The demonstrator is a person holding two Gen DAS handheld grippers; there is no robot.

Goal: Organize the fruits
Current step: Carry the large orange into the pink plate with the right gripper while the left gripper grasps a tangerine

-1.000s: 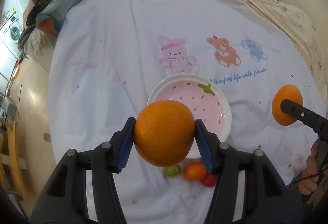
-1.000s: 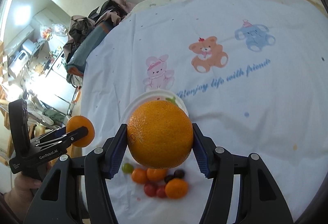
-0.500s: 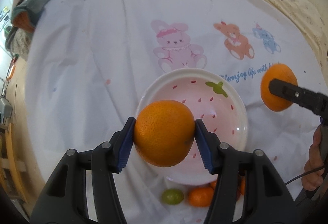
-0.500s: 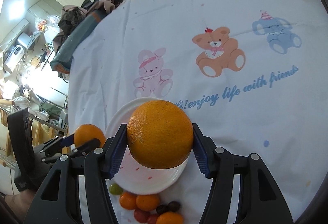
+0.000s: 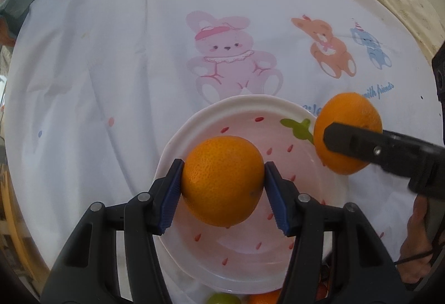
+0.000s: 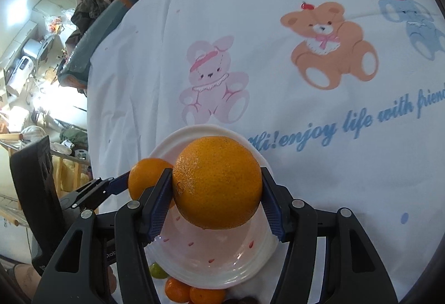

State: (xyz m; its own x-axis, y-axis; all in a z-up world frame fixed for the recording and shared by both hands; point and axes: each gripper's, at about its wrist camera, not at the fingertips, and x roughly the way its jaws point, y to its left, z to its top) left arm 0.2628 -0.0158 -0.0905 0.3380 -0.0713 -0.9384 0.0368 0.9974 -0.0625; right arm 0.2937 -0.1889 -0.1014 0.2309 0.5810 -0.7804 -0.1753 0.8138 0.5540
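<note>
You hold one orange in each gripper above the strawberry bowl (image 5: 178,142)

Your left gripper (image 5: 223,190) clamps its orange (image 5: 222,181) over the bowl's middle; your right gripper (image 6: 215,194) clamps the other orange (image 6: 217,181) by the bowl's rim, small fruits (image 6: 178,290) lying just beside the bowl on the cloth (image 5: 111,53)
</note>
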